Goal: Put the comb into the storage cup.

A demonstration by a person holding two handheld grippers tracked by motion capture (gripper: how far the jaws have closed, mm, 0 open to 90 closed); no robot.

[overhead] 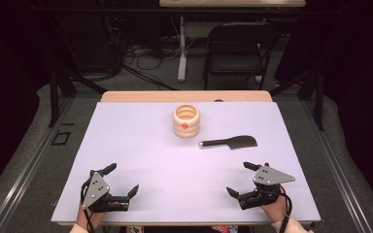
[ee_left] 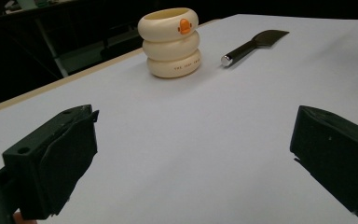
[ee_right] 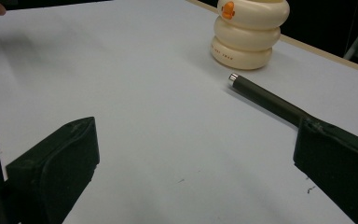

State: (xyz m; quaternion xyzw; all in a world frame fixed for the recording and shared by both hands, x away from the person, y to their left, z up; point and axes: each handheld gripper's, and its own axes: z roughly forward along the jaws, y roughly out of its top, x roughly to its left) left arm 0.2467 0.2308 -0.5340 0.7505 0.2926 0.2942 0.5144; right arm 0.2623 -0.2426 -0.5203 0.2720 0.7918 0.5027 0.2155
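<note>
High view: both grippers (overhead: 110,180) (overhead: 245,178) are held wide open, empty; the knife (overhead: 229,142) at one o'clock could be knocked into the cup (overhead: 186,121).

Table surface (overhead: 141,160): flat white sheet, matte, covers nearly the whole top.
Table edge (overhead: 141,96): light wood strip along the far side, showing beyond the white sheet.
Chair (overhead: 236,48): black, folding type, on the floor beyond the table, right of centre.
Desk leg (overhead: 182,48): pale upright post with a foot, left of the chair.
Cables (overhead: 141,56): dark, loose on the grey floor, far left of the post.
Surroundings: dark.
</note>
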